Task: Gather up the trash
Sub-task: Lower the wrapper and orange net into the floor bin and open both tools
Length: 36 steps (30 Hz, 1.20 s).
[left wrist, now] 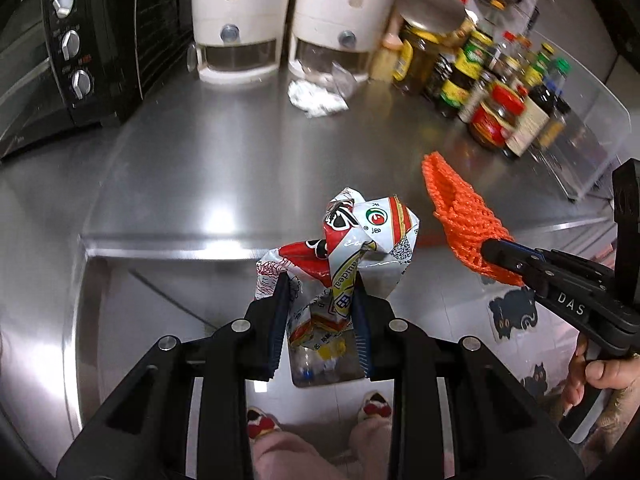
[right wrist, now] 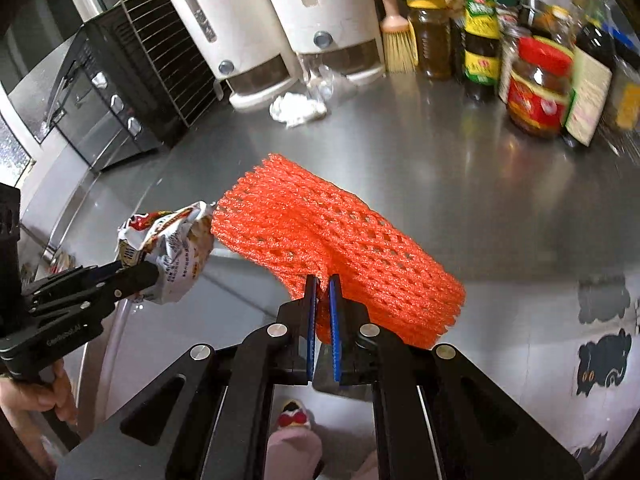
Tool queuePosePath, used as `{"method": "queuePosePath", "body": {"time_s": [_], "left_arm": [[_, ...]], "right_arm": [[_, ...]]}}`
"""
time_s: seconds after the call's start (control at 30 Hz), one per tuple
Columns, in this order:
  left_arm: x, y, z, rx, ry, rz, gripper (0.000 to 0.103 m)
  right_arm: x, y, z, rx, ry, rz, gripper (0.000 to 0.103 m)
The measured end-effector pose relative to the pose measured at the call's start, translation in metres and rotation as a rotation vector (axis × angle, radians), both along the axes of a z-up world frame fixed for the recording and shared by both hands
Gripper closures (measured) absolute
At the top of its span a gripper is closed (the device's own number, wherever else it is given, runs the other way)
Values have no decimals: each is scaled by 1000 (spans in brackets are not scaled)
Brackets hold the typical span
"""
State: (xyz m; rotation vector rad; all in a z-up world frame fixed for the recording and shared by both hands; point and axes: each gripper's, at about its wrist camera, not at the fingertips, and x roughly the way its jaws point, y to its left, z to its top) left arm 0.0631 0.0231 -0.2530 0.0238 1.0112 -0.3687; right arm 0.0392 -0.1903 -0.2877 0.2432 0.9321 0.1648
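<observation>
My left gripper (left wrist: 320, 280) is shut on a crumpled red-and-white snack wrapper (left wrist: 352, 248), held in the air past the front edge of the steel counter (left wrist: 220, 148). From the right wrist view the same wrapper (right wrist: 168, 252) hangs at the left in that gripper (right wrist: 150, 272). My right gripper (right wrist: 323, 284) is shut on an orange foam fruit net (right wrist: 332, 240), which also shows at the right in the left wrist view as the net (left wrist: 460, 216) in the gripper (left wrist: 490, 250). A crumpled white tissue (left wrist: 316, 100) with clear plastic lies on the counter by the dispensers.
A black toaster oven (left wrist: 72, 48) stands at the left, two white dispensers (left wrist: 248, 20) at the back, and jars and bottles (left wrist: 496, 112) in a clear rack at the right. Below the counter edge are a tiled floor (left wrist: 460, 320), a person's slippered feet (left wrist: 376, 404) and hands on the gripper handles.
</observation>
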Motion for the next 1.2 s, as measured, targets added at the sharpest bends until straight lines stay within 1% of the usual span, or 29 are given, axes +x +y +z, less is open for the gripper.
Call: {"method": "queuePosePath", "body": {"time_s": [0.3, 0.4, 0.53, 0.8, 1.0, 1.2], "left_arm": [[-41, -10, -27, -5, 36, -41, 75], [-51, -14, -43, -15, 55, -46, 75], [-58, -19, -67, -12, 76, -49, 75], [-60, -24, -117, 10, 142, -46, 75], [-50, -26, -151, 39, 192, -44, 75], [-36, -32, -192, 54, 262, -39, 75]], "right_arm": [[-49, -3, -32, 17, 64, -33, 95], [-58, -8, -43, 14, 85, -49, 95], [-65, -16, -67, 18, 126, -73, 95], [-59, -15, -116, 43, 207, -86, 95], [-37, -5, -149, 33, 266, -70, 95], [-17, 1, -180, 34, 330, -66, 95]]}}
